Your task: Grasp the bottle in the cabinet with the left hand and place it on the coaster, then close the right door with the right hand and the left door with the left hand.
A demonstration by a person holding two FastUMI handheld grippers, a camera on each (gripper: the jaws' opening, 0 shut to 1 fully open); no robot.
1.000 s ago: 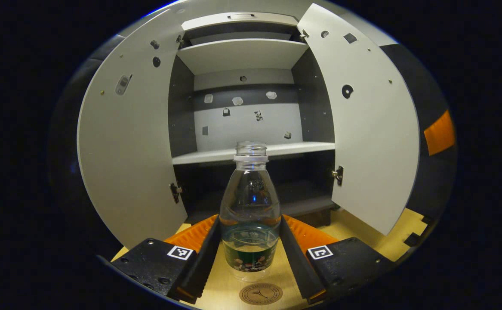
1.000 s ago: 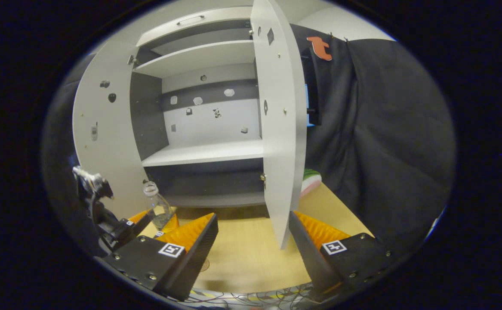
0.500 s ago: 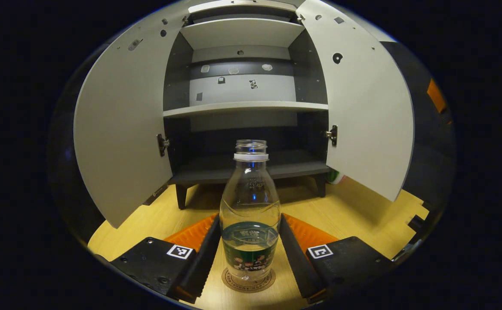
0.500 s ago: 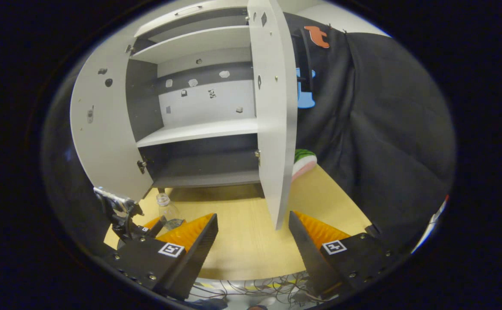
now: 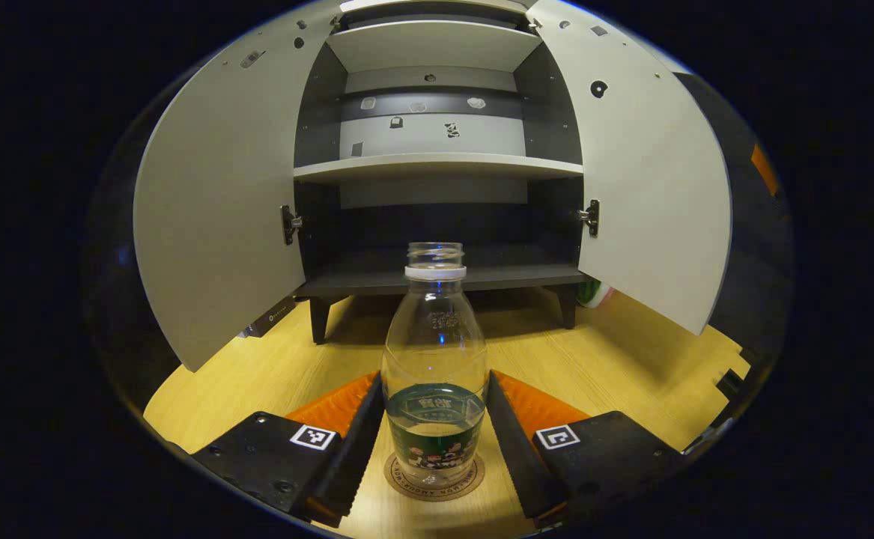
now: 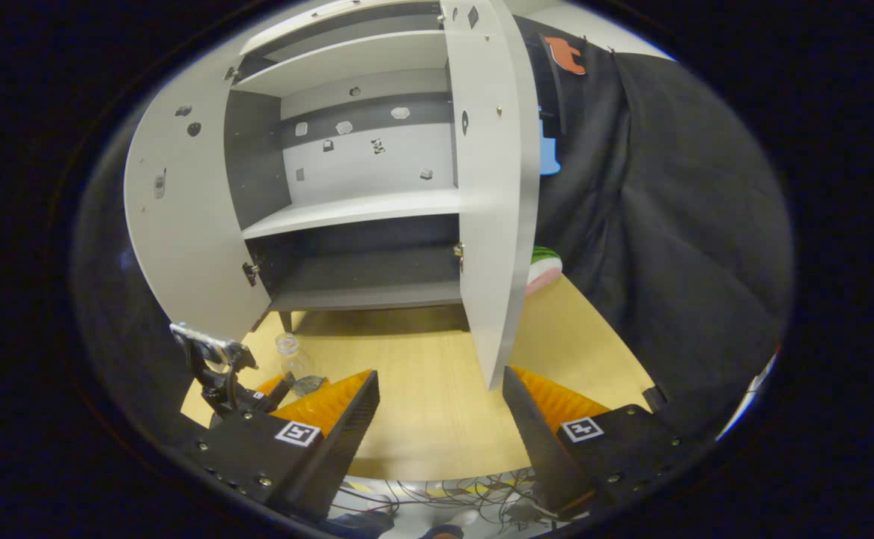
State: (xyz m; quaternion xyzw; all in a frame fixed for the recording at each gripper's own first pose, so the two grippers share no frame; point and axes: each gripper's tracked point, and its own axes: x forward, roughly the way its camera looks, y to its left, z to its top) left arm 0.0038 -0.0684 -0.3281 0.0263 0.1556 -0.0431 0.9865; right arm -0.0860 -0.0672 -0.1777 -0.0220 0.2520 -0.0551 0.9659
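A clear capless bottle (image 5: 435, 359) with a green label stands upright on the round brown coaster (image 5: 434, 486) on the wooden table. My left gripper (image 5: 435, 419) is shut on the bottle, one finger pressing each side of its lower body. In the right gripper view the same bottle (image 6: 294, 363) and the left gripper (image 6: 268, 389) show small at the lower left. The grey cabinet (image 5: 437, 217) has its left door (image 5: 219, 217) and right door (image 5: 650, 187) swung open. My right gripper (image 6: 440, 408) is open and holds nothing, just before the right door's (image 6: 493, 195) lower edge.
The wooden table (image 5: 616, 352) stretches between me and the cabinet. A pink and green object (image 6: 541, 269) lies behind the right door by the black cloth wall (image 6: 669, 224). Cables (image 6: 437, 509) hang at the table's near edge.
The bottle came down from above the table onto the coaster, still held by the left gripper. The right gripper drifted slightly, staying open near the right door's edge.
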